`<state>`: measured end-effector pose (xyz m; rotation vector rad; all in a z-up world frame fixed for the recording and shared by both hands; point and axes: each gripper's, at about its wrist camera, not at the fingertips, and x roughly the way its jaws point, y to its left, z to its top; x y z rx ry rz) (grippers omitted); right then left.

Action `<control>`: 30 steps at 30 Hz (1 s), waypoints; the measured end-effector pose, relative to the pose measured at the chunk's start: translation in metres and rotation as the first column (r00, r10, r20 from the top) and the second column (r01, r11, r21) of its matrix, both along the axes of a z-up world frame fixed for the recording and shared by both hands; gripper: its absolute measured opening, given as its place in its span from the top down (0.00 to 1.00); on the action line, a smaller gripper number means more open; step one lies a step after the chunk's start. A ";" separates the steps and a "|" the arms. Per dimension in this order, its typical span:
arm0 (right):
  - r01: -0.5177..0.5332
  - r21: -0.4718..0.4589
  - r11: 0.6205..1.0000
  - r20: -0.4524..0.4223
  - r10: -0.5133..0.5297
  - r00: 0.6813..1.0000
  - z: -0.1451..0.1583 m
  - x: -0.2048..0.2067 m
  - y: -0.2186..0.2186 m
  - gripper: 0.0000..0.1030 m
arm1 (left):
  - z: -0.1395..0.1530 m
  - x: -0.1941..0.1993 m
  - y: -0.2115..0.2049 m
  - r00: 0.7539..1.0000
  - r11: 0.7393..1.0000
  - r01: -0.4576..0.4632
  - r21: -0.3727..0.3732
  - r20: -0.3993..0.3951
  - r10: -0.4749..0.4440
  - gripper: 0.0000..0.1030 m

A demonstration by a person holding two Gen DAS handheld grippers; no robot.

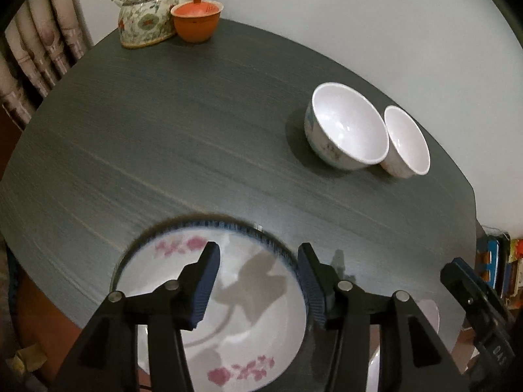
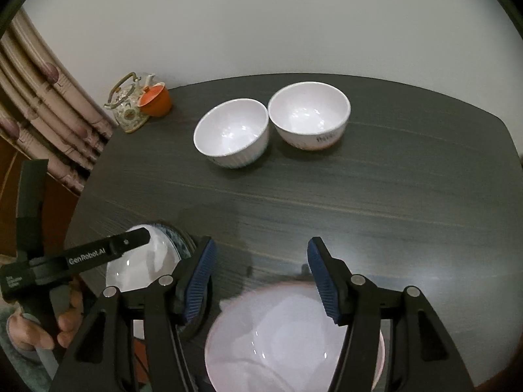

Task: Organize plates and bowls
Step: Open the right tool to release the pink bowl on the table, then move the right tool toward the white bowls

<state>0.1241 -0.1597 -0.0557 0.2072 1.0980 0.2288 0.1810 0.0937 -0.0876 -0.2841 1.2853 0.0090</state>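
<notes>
Both grippers point steeply down at the near edge of the dark table [image 2: 359,196]. Left gripper [image 1: 258,281] hangs unclenched over the flowered plate [image 1: 255,326], gripping nothing. Right gripper [image 2: 261,281] gapes above a white bowl [image 2: 281,336], released. Two empty white bowls [image 2: 232,134] stand touching at the table's far side.

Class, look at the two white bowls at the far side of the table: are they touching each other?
Cannot tell. In the right wrist view the left bowl and right bowl have rims that meet with no visible gap, but one may simply overlap the other.
</notes>
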 end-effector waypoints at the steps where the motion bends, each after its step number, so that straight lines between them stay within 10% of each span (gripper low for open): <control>1: -0.005 0.002 1.000 -0.003 0.005 1.000 -0.001 0.008 0.001 0.45 | 0.000 0.003 0.000 1.000 1.000 0.001 0.002 0.006 -0.001 0.51; 30: 0.081 0.155 0.985 -0.201 -0.049 0.978 -0.080 0.154 0.006 0.51 | -0.049 0.149 -0.034 0.999 0.998 0.030 -0.059 0.018 -0.029 0.51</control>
